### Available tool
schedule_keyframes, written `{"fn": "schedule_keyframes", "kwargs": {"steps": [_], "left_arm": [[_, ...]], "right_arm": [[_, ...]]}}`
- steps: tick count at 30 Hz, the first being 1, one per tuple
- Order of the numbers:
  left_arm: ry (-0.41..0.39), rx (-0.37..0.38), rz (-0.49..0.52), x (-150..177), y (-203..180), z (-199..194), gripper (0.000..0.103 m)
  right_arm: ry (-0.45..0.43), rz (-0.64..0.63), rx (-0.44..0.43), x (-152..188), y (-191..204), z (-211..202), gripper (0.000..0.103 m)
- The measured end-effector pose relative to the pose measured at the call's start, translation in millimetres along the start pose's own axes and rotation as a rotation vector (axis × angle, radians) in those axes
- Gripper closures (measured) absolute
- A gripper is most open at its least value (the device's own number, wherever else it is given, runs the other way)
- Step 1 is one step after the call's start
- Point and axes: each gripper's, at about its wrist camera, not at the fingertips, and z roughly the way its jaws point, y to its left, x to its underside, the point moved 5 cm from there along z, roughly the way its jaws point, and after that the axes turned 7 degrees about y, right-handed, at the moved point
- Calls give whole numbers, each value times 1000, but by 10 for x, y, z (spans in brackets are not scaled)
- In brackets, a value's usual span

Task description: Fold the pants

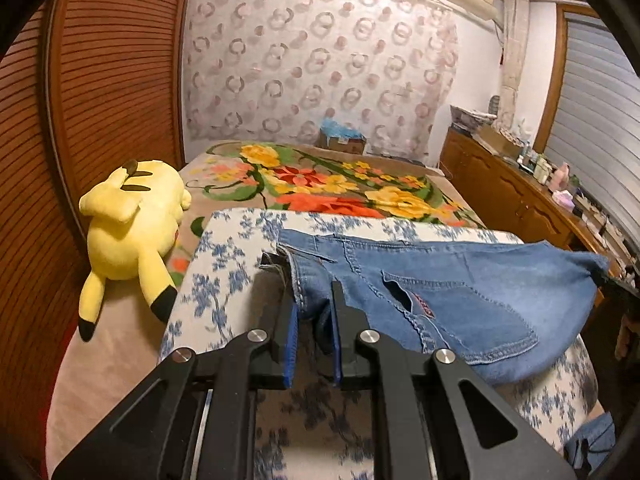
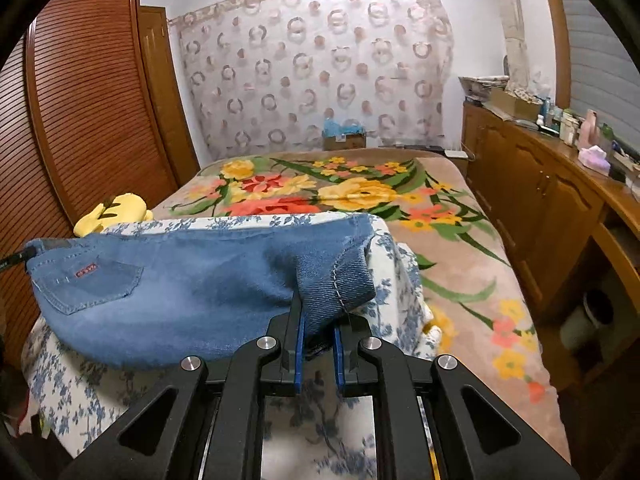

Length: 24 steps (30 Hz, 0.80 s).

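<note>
Blue denim pants [image 1: 460, 304] hang stretched between my two grippers above a white board with blue flower print [image 1: 224, 276]. My left gripper [image 1: 314, 304] is shut on the waistband end, near the back pocket with a red tag. My right gripper [image 2: 318, 320] is shut on the leg-hem end of the pants [image 2: 192, 284], where the cloth bunches between the blue pads [image 2: 299, 352]. The pants sag in the middle and rest partly on the board [image 2: 76, 376]. The right gripper's tip shows at the far right of the left wrist view [image 1: 618, 286].
A yellow plush toy [image 1: 132, 236] lies left of the board on the bed. A flowered blanket [image 2: 344, 192] covers the bed beyond. A brown slatted wardrobe [image 2: 92, 96] stands at left. A wooden dresser [image 2: 552, 192] with small items runs along the right.
</note>
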Motion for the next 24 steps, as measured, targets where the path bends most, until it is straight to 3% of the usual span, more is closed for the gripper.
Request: {"fn": "schedule_keyframes", "kwargs": {"steps": [6,13,17,18,20,22,24], "left_arm": [[66,7,-10,267,-35,46,88],[170,-9,-2,544,12,284,87],[189,-35,-14,588,83,308,79],[190,-41,-16,579,93,306,78],[190,-38,-18,559,115,297,71],[180,-37,-11,530,109,289,45],[167,-35,12,496,46,282,31]], "right_arm": [[24,21,-6,103,-4,-42,92],[122,99,-22,273,-115,132,92],[167,132,-22,312,-151,224,90],[171,142,-27,284,-180,245,85],[173,160,-18,236,-212,245,81],[172,168,-16,197,-210,229,78],[164,164,-13,153,-196,186,77]]}}
